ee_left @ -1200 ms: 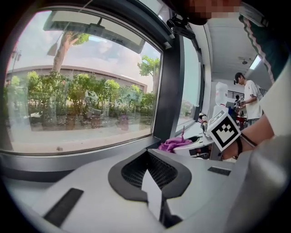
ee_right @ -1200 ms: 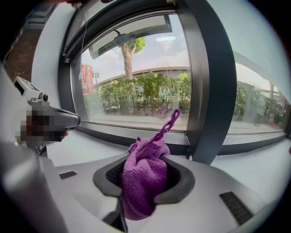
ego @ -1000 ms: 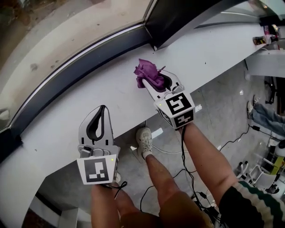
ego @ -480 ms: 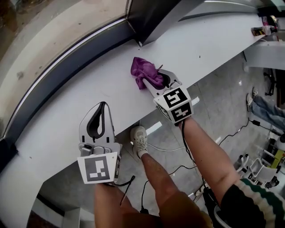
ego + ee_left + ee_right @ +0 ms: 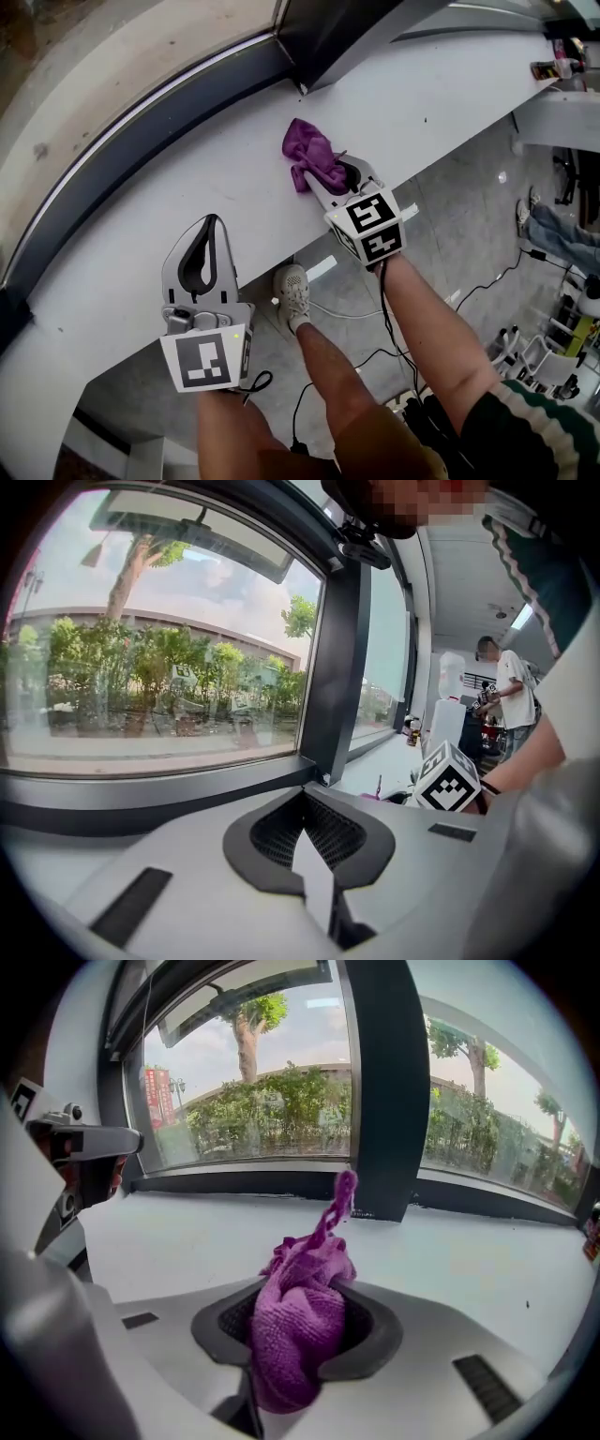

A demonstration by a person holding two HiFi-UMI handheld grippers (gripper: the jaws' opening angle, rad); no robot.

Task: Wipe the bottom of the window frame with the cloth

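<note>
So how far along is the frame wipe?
Done: the purple cloth is picked up, the right claw shut on it. In hand: cloth held over the white sill, short of the dark window frame bottom. To do: the whole wipe; no contact with the frame yet. The left claw is shut and empty.

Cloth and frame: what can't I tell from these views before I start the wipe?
- Head view: whether the cloth touches the sill. Its underside is hidden by its own bunched folds and by the right hand-held gripper.
- Head view: the bottom window frame runs off the left edge, and any dirt on it is too small to see.
- Left gripper view: the cloth is almost wholly hidden behind the right hand-held gripper's marker cube.
</note>
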